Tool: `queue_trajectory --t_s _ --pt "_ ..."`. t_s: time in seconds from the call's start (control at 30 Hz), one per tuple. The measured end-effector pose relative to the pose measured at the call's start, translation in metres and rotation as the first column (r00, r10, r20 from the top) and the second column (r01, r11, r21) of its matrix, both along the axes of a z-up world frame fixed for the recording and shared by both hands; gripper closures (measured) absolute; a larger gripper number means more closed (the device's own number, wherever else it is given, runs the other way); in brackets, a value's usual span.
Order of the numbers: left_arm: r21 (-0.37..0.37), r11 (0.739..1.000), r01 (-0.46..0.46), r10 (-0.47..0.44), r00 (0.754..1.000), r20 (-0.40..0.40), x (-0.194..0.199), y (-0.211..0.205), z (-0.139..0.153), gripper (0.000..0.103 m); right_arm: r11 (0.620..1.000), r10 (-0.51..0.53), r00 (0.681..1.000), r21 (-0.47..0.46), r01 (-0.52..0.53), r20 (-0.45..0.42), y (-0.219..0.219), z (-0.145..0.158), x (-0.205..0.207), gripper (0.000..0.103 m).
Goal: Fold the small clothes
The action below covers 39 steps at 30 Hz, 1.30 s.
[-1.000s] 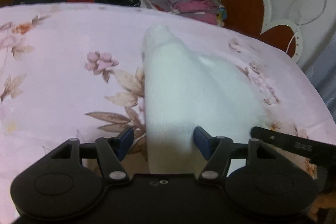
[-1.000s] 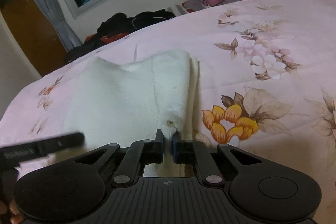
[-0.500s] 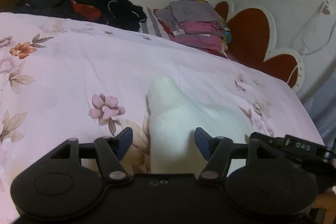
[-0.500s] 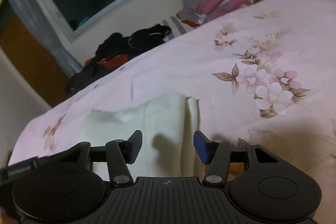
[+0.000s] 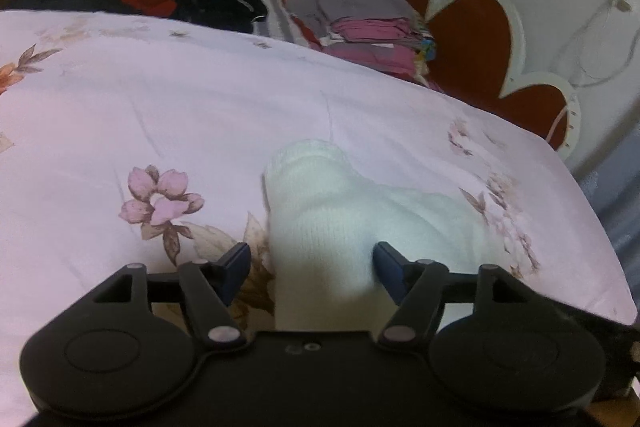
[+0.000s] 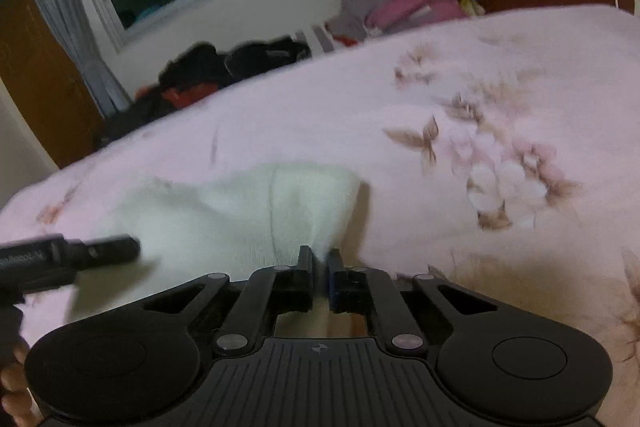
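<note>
Left wrist: left gripper (image 5: 311,271) standing wide, just been opening further, straddling near end of white garment (image 5: 320,227) lying on pink floral bedspread (image 5: 200,115), not pinching.

Right wrist: right gripper (image 6: 320,269) just been closing, now pinching garment's near right corner. Mid-fold; likely next, carrying corner across.

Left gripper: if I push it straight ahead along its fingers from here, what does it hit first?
Most likely the white garment: it lies between the open fingers of the left gripper and runs ahead of them. Beyond it is only the floral bedspread. How far off the cloth sits is unclear.
</note>
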<state>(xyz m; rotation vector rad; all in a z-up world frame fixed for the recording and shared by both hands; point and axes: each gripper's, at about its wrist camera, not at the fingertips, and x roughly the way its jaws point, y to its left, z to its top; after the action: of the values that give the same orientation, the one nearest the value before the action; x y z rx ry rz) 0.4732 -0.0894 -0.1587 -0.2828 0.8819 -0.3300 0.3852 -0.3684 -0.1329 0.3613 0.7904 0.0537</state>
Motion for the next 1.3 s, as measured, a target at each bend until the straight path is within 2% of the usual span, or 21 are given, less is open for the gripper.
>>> queue_trajectory --t_s 0.07,0.2,0.27,0.4,0.47,0.57,0.67,0.8,0.87,0.93,1.07,1.17,1.2,1.23,1.3 --pt "-0.015 1.000 -0.024 0.024 1.000 -0.012 0.003 0.004 0.000 0.030 1.000 -0.022 1.000 -0.007 0.022 0.021 -0.002 0.007 0.002 0.097" --pt "0.011 0.999 -0.042 0.042 0.999 0.008 0.009 -0.001 0.002 0.030 0.998 -0.040 0.996 -0.050 0.043 0.074 0.001 0.022 0.006 0.096" --pt "0.015 0.999 -0.049 0.049 0.999 0.000 0.016 -0.005 0.000 0.030 0.998 -0.046 0.996 -0.040 0.050 0.082 0.004 0.026 0.014 0.096" --pt "0.020 0.998 -0.056 0.057 0.998 -0.027 0.024 -0.013 -0.007 0.030 0.998 0.006 0.998 -0.062 -0.002 0.056 0.018 0.019 0.033 0.096" --pt "0.016 0.998 -0.061 0.062 0.998 -0.027 0.023 -0.012 -0.011 0.029 0.993 0.024 1.000 -0.119 -0.024 -0.001 0.024 0.005 0.041 0.096" --pt "0.044 0.998 -0.049 0.050 0.998 -0.025 0.023 -0.015 -0.009 0.028 0.983 0.031 1.000 -0.179 -0.030 -0.002 0.023 -0.003 0.044 0.097" --pt "0.025 0.999 -0.049 0.049 0.998 -0.037 0.015 -0.008 0.002 0.031 0.984 0.034 0.999 -0.172 -0.036 -0.014 0.020 0.002 0.043 0.097" --pt "0.056 0.998 -0.025 0.023 0.999 0.027 -0.016 0.007 0.019 0.031 0.997 0.061 0.998 -0.054 -0.060 0.014 0.008 0.018 0.014 0.096" --pt "0.070 0.997 -0.020 0.018 0.999 0.037 -0.031 0.015 0.022 0.031 0.997 0.077 0.997 -0.025 -0.077 0.021 0.008 0.027 -0.007 0.089" --pt "0.075 0.997 -0.024 0.021 0.999 0.040 -0.049 0.025 0.024 0.030 0.997 0.081 0.997 0.007 -0.081 0.018 0.009 0.032 -0.032 0.045" --pt "0.080 0.997 -0.019 0.019 1.000 0.001 -0.084 0.036 0.020 0.032 0.993 0.117 0.993 0.013 -0.117 -0.012 0.016 0.032 -0.077 0.044" --pt "0.075 0.997 -0.005 0.008 0.999 -0.037 -0.105 0.036 0.013 0.032 0.992 0.118 0.992 0.055 -0.116 -0.045 0.018 0.025 -0.104 0.044" --pt "0.078 0.997 -0.003 0.006 0.999 -0.043 -0.110 0.035 0.011 0.033 0.992 0.119 0.992 0.058 -0.116 -0.049 0.019 0.025 -0.112 0.048" --pt "0.078 0.997 0.003 0.001 0.999 -0.051 -0.117 0.034 0.008 0.033 0.991 0.121 0.991 0.061 -0.118 -0.051 0.020 0.024 -0.120 0.057" --pt "0.079 0.997 0.010 -0.005 0.998 -0.059 -0.126 0.031 0.003 0.034 0.989 0.129 0.990 0.077 -0.124 -0.054 0.024 0.024 -0.132 0.062"
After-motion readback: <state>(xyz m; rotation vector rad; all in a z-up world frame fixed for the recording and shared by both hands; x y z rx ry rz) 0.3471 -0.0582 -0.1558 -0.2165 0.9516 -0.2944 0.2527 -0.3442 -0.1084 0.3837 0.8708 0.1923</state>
